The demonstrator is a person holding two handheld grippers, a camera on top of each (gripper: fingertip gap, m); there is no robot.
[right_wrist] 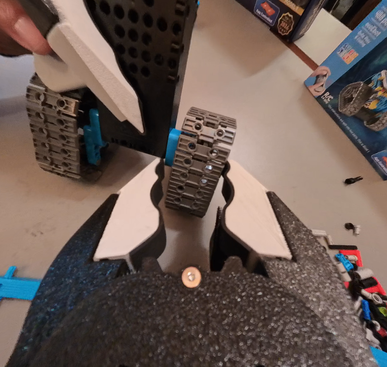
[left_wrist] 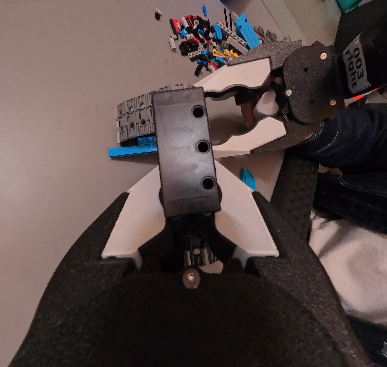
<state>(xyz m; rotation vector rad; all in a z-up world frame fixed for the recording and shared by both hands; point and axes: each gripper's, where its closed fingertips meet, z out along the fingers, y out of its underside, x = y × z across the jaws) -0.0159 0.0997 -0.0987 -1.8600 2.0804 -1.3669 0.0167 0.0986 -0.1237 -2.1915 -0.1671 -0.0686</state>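
The left tongs point(left_wrist: 189, 191) grip the black perforated plastic body block point(left_wrist: 184, 147) of a tracked toy vehicle, while the right tongs point(right_wrist: 193, 180) stand open astride its grey linked tread point(right_wrist: 199, 164); they should close squarely across the tread's flat sides

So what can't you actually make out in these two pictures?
- Left wrist view: the black block in the left gripper hides most of the grey track behind it.
- Right wrist view: whether the right gripper touches the grey track; its sides are hidden.
- Left wrist view: the pile of small parts, too small.
- Right wrist view: boxes cut off by the edge.
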